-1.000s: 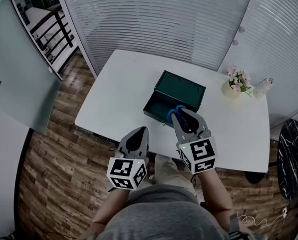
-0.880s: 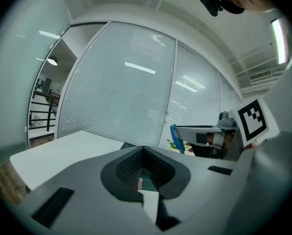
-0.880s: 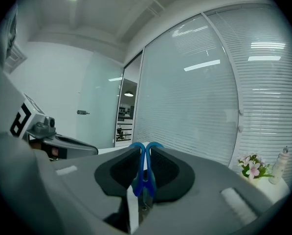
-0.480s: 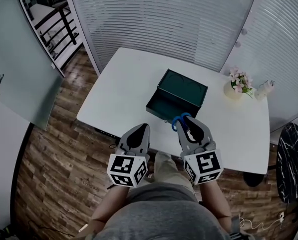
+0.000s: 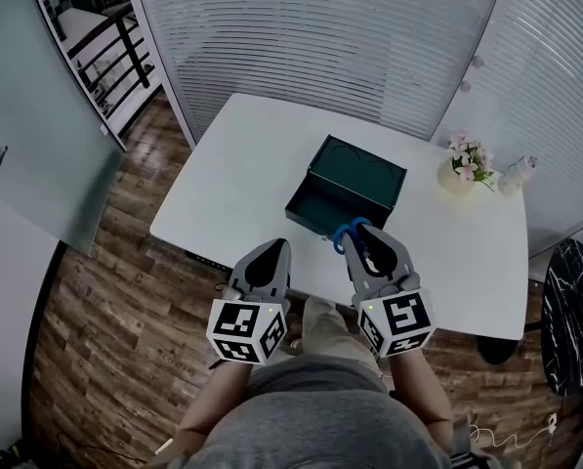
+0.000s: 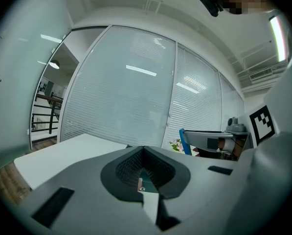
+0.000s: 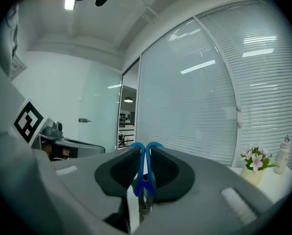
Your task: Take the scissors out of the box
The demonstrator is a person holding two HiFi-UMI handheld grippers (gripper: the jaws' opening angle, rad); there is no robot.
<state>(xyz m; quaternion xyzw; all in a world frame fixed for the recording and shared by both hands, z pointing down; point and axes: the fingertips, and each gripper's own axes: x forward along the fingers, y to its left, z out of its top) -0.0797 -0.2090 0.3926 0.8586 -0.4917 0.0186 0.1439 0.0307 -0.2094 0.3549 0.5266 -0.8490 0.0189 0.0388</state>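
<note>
My right gripper is shut on blue-handled scissors, just in front of the near wall of the dark green box. The box stands open mid-table with its lid raised at the back. In the right gripper view the blue handles stand upright, pinched between the black pads, with the metal blades pointing back toward the camera. My left gripper is shut on nothing and hovers over the table's near edge, left of the right one. Its jaws meet at the tip.
The white table also carries a small vase of pink flowers and a white bottle at the far right. A dark round marble top stands to the right. Glass walls with blinds close the back.
My right gripper has drawn the scissors back toward me, off the box's front edge. The left gripper has kept still.
</note>
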